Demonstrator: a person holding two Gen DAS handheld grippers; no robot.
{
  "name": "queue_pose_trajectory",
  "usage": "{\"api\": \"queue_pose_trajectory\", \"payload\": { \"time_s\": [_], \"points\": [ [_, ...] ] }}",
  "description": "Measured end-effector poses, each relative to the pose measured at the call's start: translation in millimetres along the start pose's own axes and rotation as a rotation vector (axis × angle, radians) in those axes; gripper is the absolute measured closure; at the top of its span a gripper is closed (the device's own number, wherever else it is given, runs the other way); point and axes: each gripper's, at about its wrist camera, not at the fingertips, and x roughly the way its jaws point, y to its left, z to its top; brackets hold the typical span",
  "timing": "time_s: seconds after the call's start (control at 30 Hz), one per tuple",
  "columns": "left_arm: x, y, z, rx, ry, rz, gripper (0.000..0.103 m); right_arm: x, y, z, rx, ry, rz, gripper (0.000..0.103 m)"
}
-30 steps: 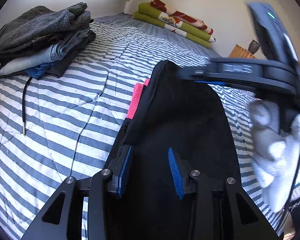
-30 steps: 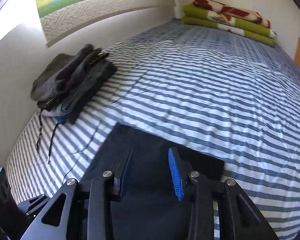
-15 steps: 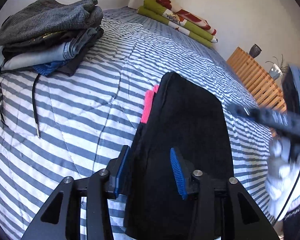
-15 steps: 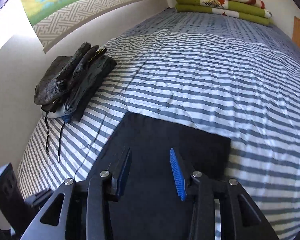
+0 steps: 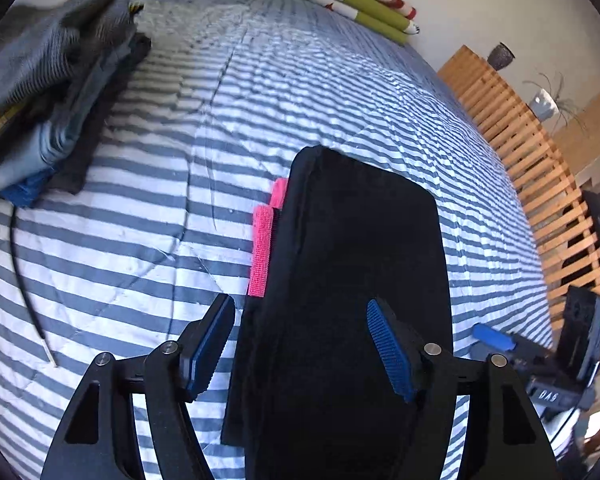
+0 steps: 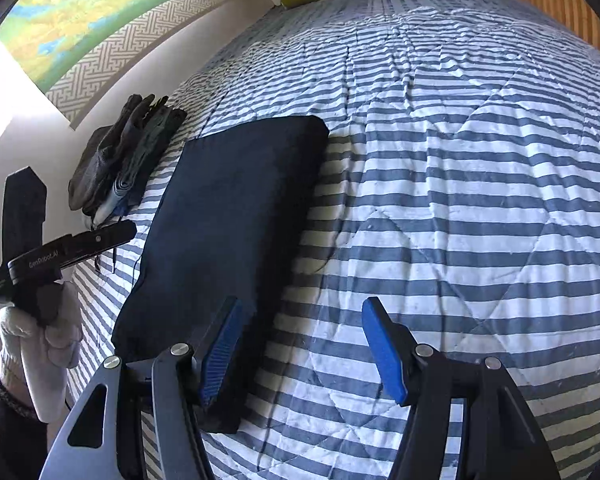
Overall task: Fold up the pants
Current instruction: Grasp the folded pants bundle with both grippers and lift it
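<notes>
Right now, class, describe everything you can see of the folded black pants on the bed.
The black pants are folded into a flat, thick, roughly rectangular bundle of soft dark fabric with rounded corners. They lie on the striped quilt, near the stack of folded clothes but apart from it. A bright pink strip peeks out along one long edge. Nothing grips them: both hand-held grippers hover open above.

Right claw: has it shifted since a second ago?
Yes. The right claw slid right off the black pants over the striped quilt, its jaws opening.
</notes>
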Motion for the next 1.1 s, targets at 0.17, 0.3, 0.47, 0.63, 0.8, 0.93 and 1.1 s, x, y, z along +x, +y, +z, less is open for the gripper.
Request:
{"api": "queue_pose_trajectory", "payload": {
  "time_s": [0.17, 0.3, 0.47, 0.63, 0.8, 0.93, 1.1],
  "points": [
    [24, 15, 4, -0.056, 0.046, -0.026, 0.031, 27, 1, 8, 0.019, 0.068, 0.03, 0.045],
    [39, 24, 6, -0.089, 0.062, -0.062, 0.031, 41, -7, 12, 0.068, 0.09, 0.084, 0.045],
    [47, 18, 10, -0.056, 0.023, -0.084, 0.031, 49, -7, 21, 0.078, 0.099, 0.124, 0.045],
    [56, 4, 13, 0.013, 0.004, -0.047, 0.04, 61, 7, 27, 0.028, 0.116, 0.146, 0.052],
    [51, 16, 13, -0.058, -0.03, -0.072, 0.064, 66, 20, 30, -0.008, 0.104, 0.093, 0.063],
    [41, 11, 10, -0.041, -0.076, -0.053, 0.082, 60, 13, 27, 0.027, 0.085, 0.12, 0.084],
    [24, -3, 1, -0.021, -0.118, -0.058, 0.089, 44, 26, 23, -0.004, 0.043, 0.083, 0.092]
  ]
}}
